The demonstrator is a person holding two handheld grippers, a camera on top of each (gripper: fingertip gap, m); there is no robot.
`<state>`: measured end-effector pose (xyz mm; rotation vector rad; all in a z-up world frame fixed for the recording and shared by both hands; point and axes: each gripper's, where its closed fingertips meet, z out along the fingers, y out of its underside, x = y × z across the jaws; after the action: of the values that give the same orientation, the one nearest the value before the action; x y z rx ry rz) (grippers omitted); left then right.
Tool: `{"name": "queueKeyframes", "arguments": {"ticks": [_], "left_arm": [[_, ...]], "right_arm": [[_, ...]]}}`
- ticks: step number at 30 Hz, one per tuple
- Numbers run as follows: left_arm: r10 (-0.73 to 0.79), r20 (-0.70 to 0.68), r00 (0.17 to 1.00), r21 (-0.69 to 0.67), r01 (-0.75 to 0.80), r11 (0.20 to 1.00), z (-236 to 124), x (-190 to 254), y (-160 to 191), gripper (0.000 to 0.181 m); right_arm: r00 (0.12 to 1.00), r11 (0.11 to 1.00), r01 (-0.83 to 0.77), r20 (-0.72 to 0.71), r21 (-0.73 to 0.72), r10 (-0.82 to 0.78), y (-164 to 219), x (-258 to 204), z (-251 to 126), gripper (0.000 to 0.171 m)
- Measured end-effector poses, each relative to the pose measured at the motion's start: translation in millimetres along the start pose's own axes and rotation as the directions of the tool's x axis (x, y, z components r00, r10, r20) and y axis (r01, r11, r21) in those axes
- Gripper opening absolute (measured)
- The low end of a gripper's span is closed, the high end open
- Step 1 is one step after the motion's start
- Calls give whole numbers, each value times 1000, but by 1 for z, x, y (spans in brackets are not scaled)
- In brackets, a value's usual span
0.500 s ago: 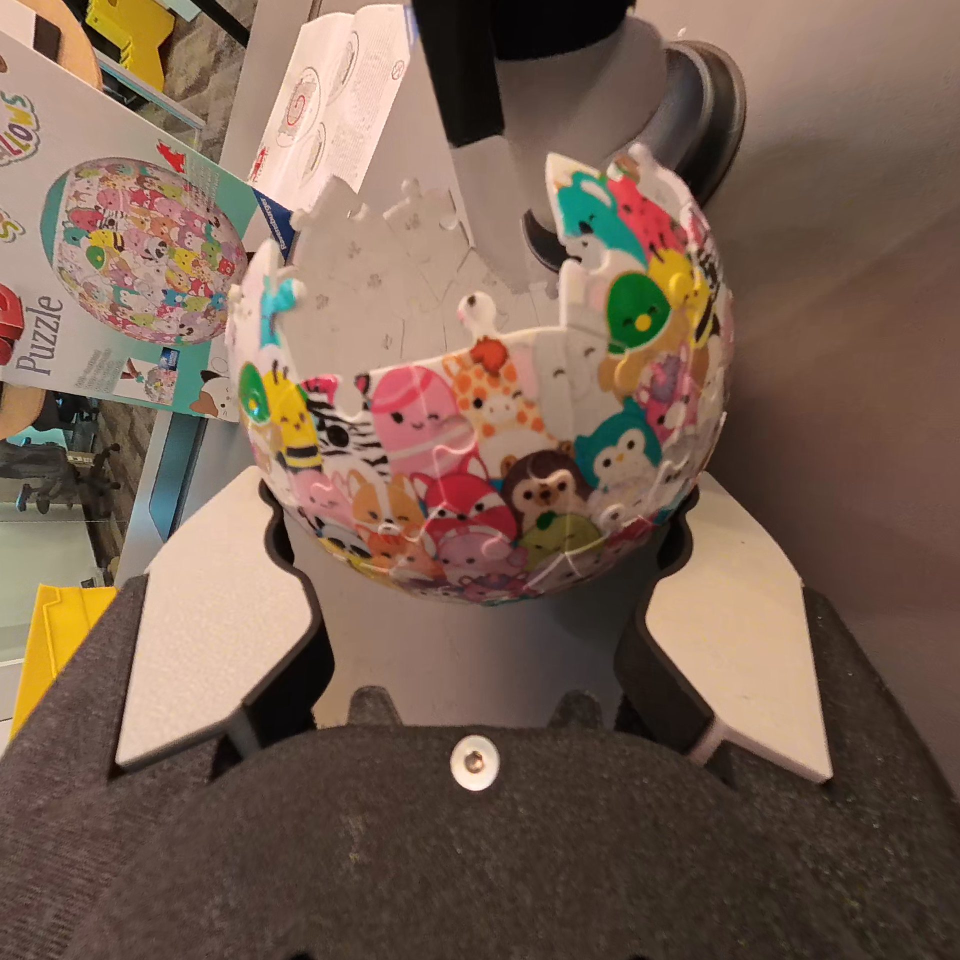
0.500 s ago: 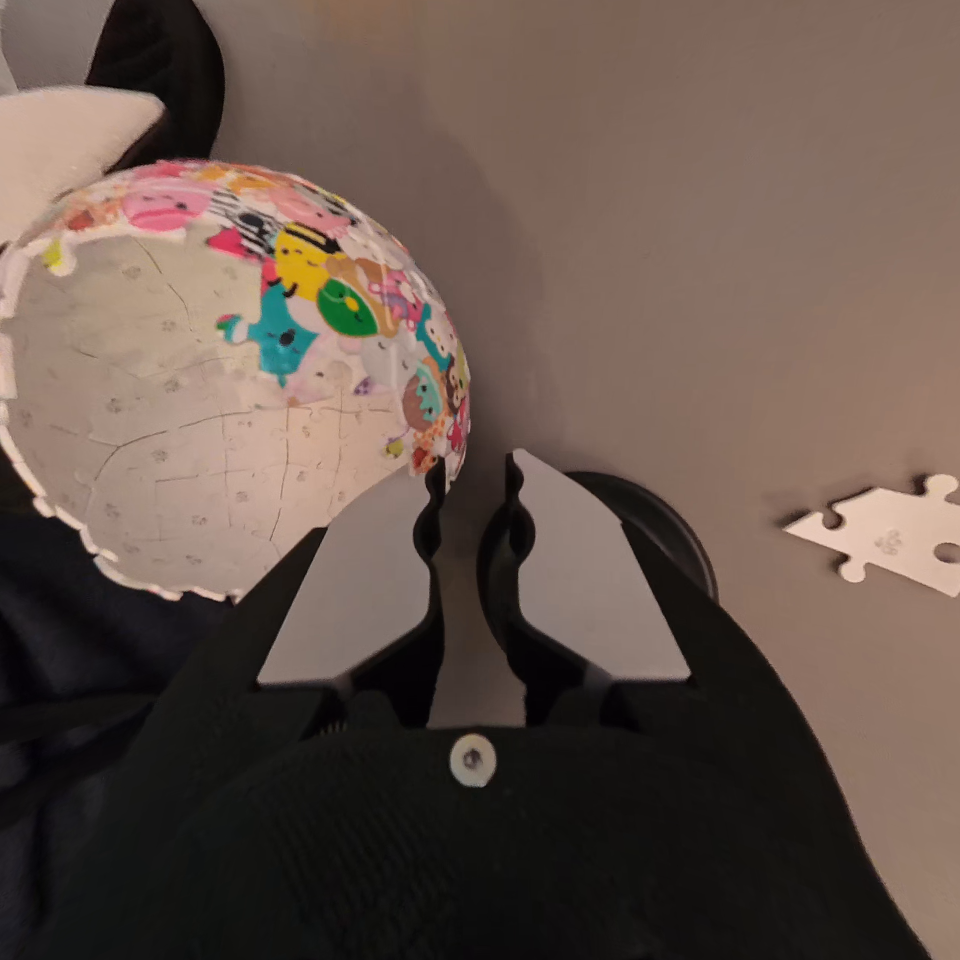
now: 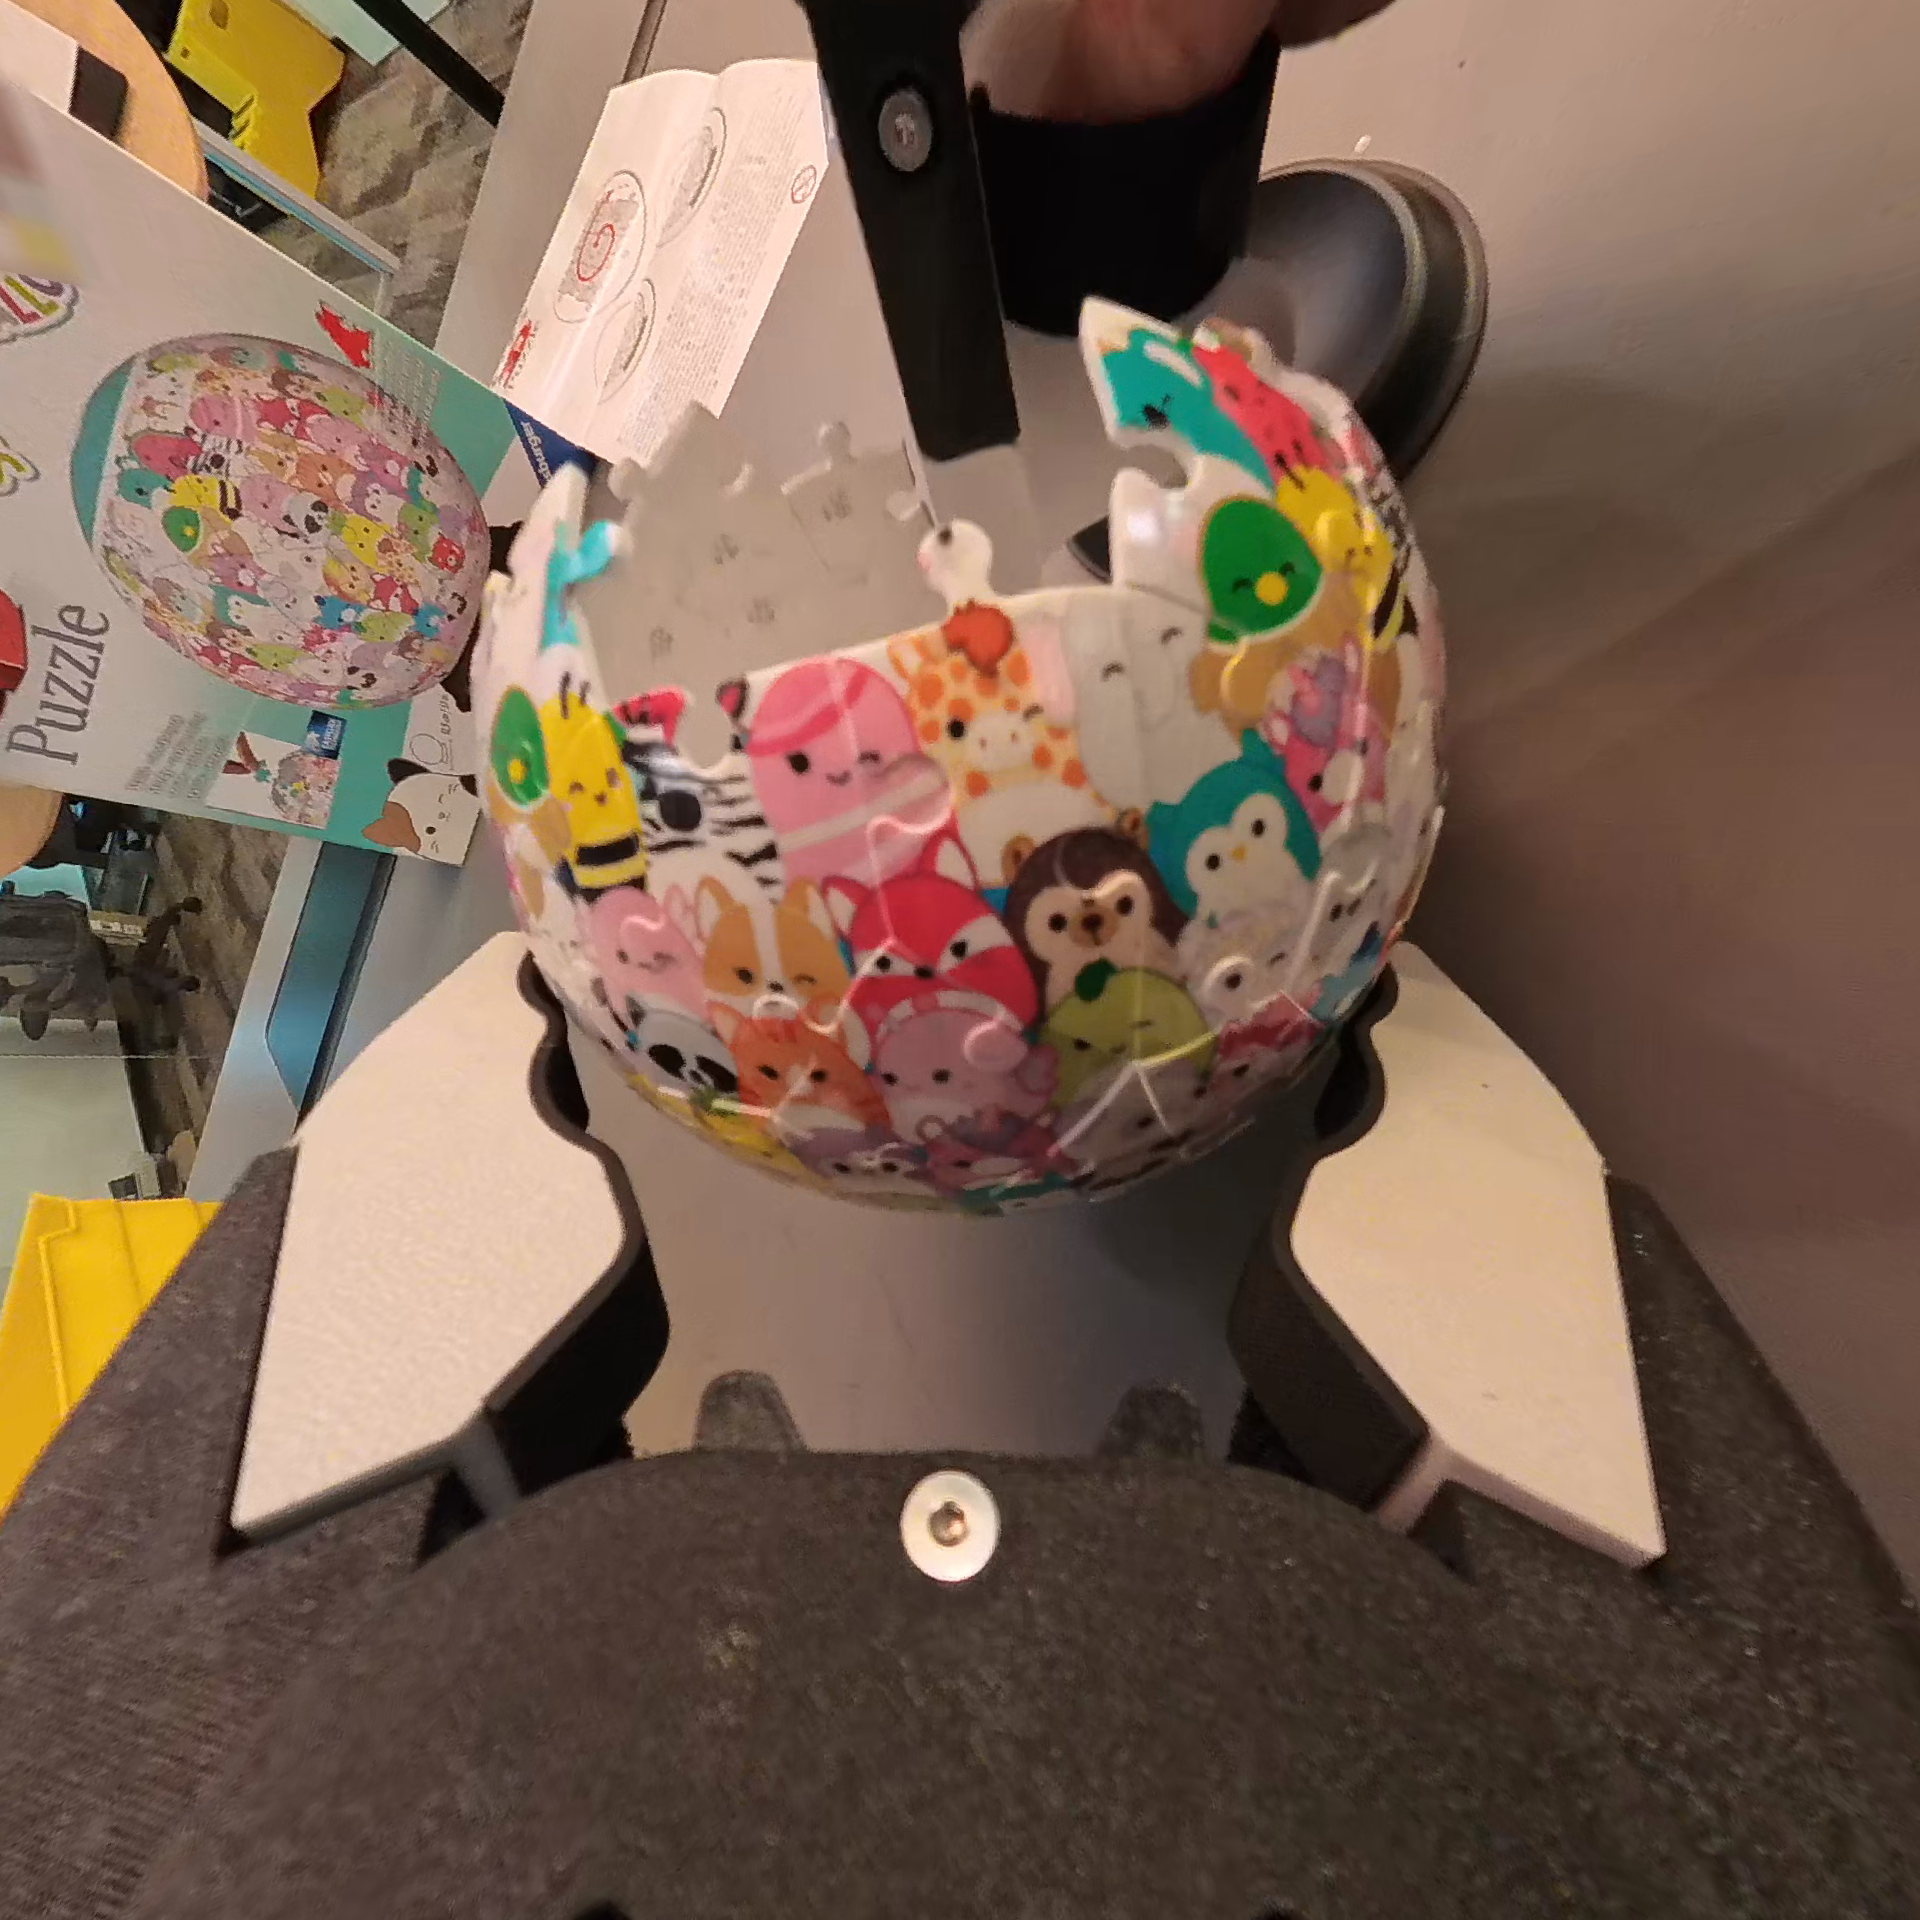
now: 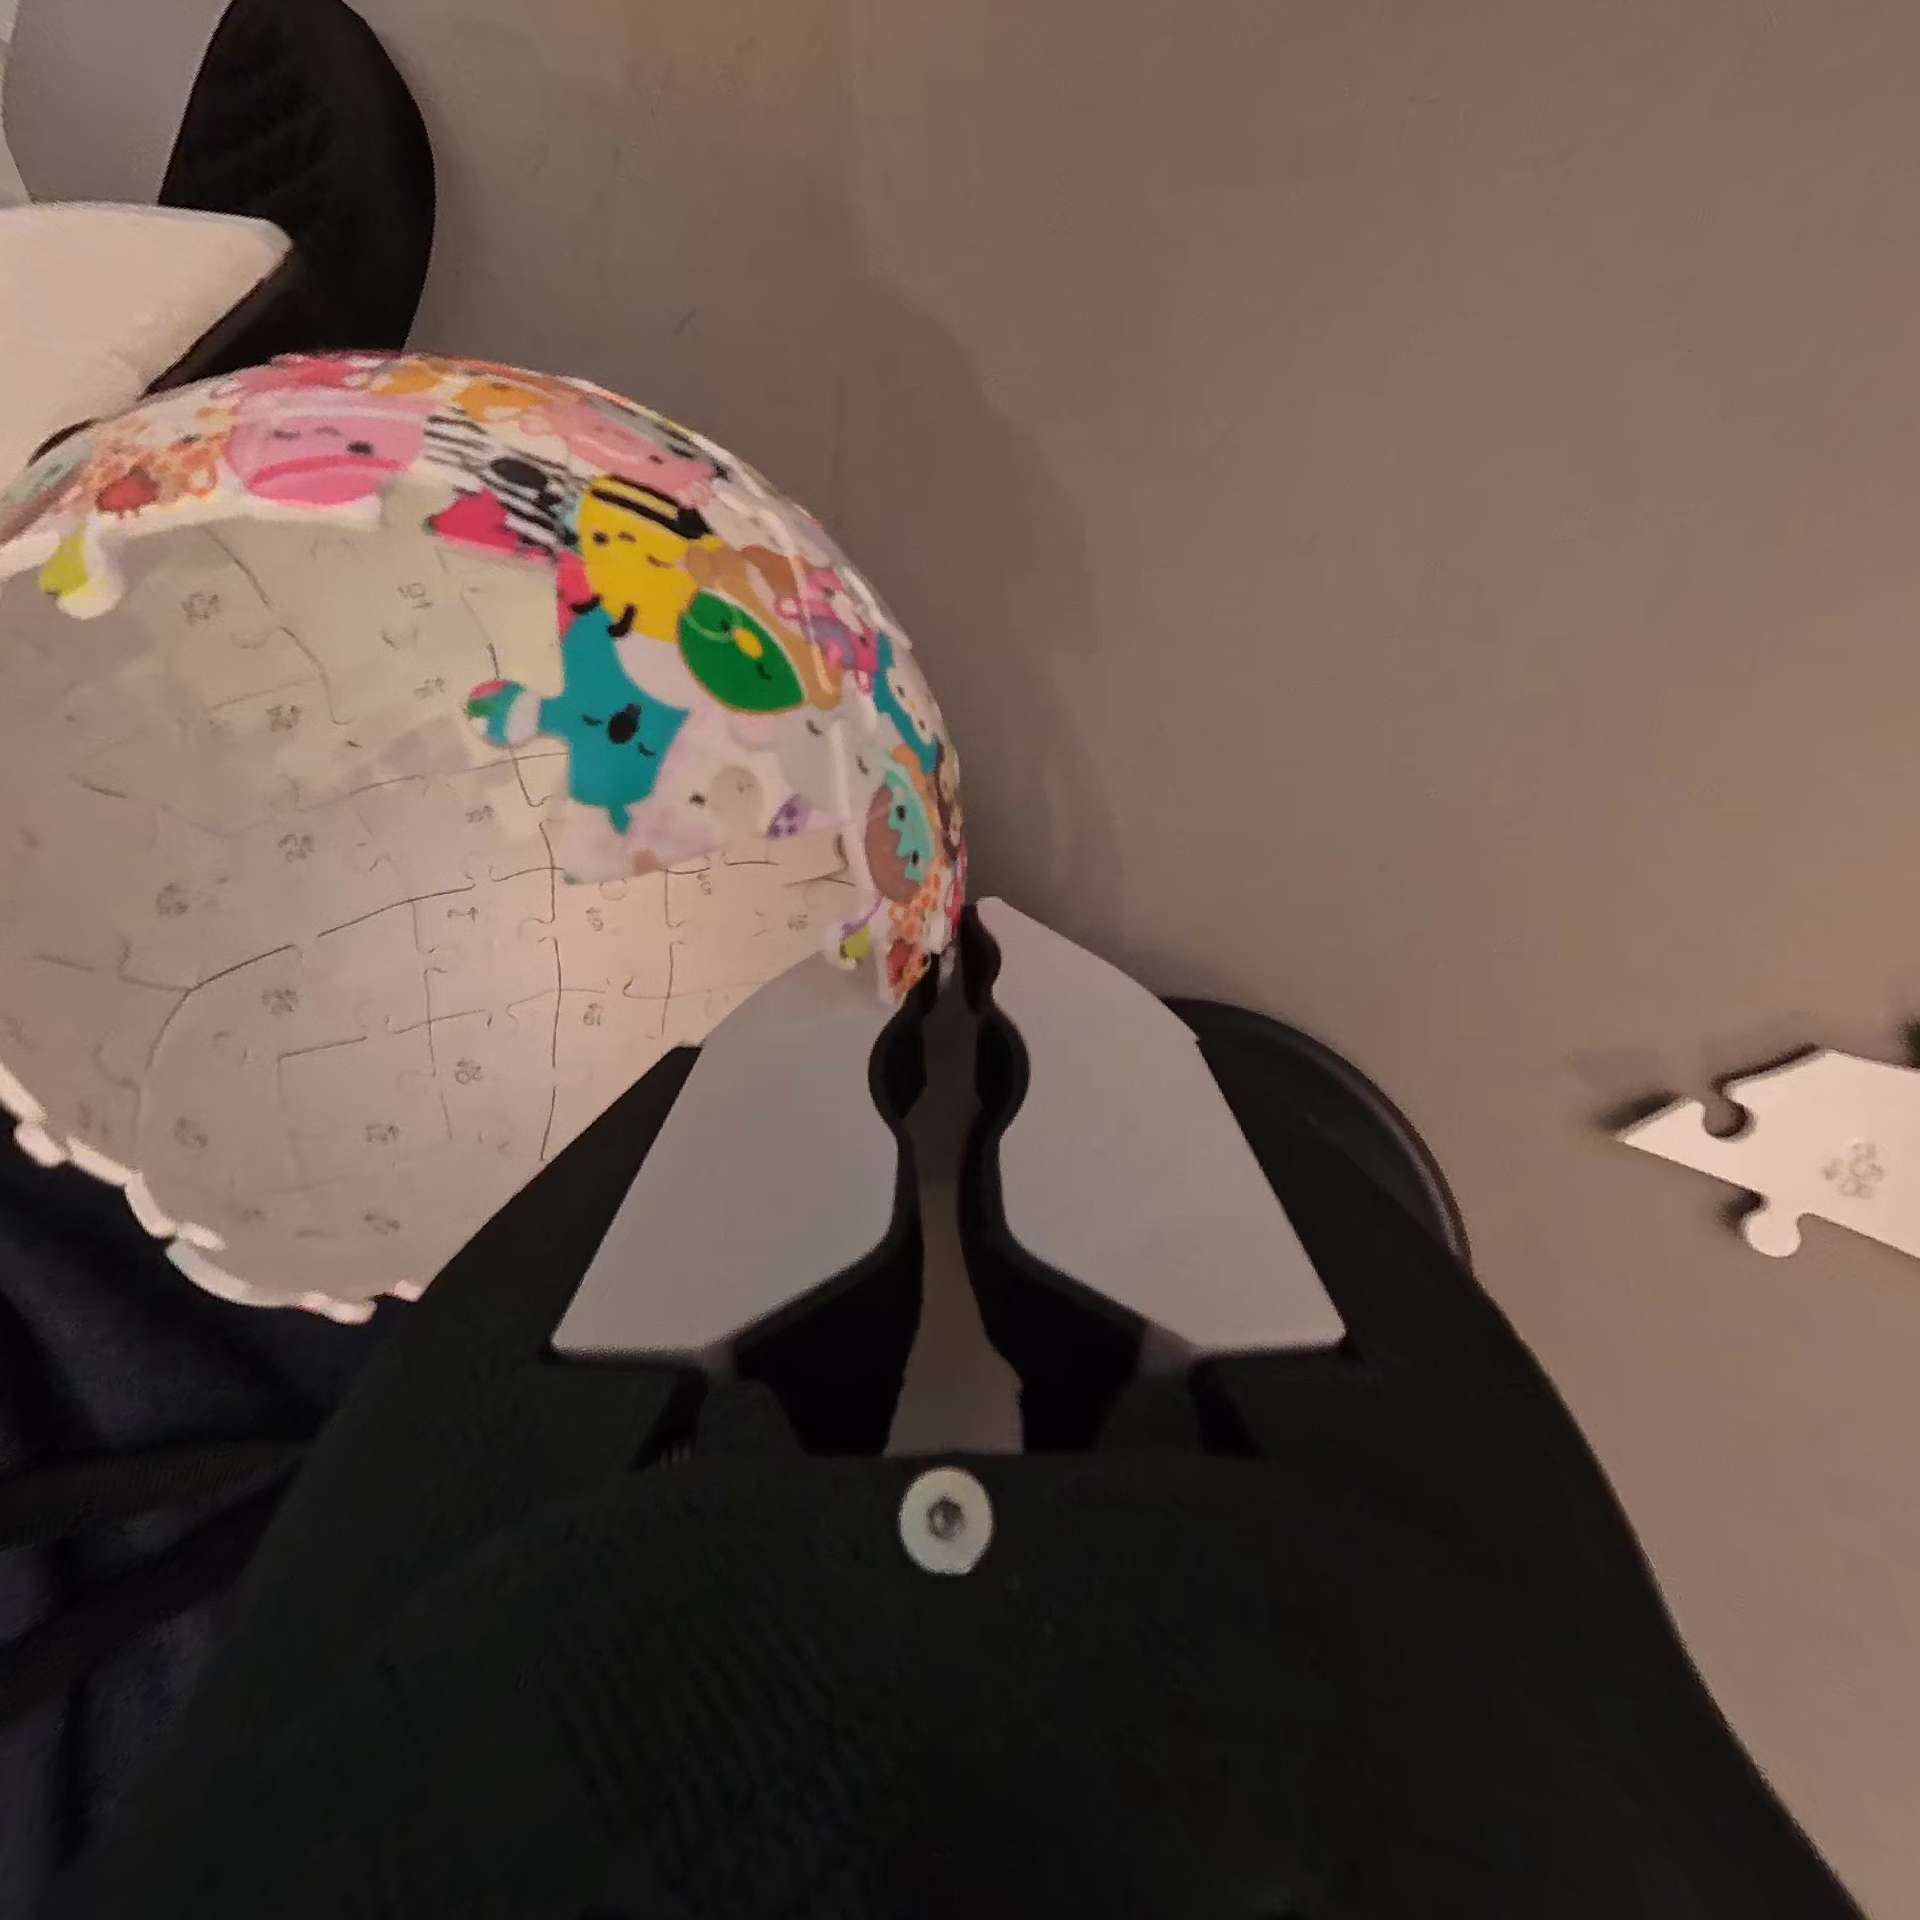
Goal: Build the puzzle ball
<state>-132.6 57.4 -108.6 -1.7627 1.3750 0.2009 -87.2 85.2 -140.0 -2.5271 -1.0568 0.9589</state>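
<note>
The half-built puzzle ball (image 3: 966,883) is a colourful open bowl with a white inside. My left gripper (image 3: 956,951) is shut on its lower sides, one finger on each side, and holds it with the opening facing up and away. My right gripper (image 4: 961,940) is shut on the ball's jagged rim (image 4: 914,951), with one finger inside the bowl and one outside. It shows in the left wrist view as a black finger (image 3: 935,312) reaching down to the rim. The ball's white inside (image 4: 312,883) fills the left of the right wrist view.
A loose puzzle piece (image 4: 1808,1153) lies white side up on the grey table to the right. A black round stand (image 3: 1392,281) sits behind the ball. The puzzle box (image 3: 260,582) and a folded instruction sheet (image 3: 675,260) lie at the left. A yellow bin (image 3: 83,1320) stands beyond the table edge. The left gripper's tips are roughly 8 cm from the right gripper's.
My right gripper has closed its small gap and now pinches the ball's rim. The ball in my left gripper has barely moved.
</note>
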Motion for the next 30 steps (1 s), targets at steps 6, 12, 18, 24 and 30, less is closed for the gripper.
{"name": "queueKeyframes", "arguments": {"ticks": [6,12,18,24,30], "left_arm": [[-22,-16,1000,-4,22,1000,3,-4,5,138],[-24,-48,999,-7,24,1000,6,-7,5,138],[-17,-58,998,-25,16,1000,11,-11,5,138],[4,-63,998,-27,-6,1000,13,-12,2,138],[21,-83,996,-21,-23,1000,14,-13,2,138]], "right_arm": [[998,993,58,-41,102,-54,-6,2,-26,22],[913,782,405,-170,473,-370,-30,-16,-87,21],[887,716,370,5,592,-462,-23,-42,-90,50],[818,556,481,-120,678,-562,-27,-48,-108,12],[812,651,552,-156,521,-563,-16,-19,-93,15]]}}
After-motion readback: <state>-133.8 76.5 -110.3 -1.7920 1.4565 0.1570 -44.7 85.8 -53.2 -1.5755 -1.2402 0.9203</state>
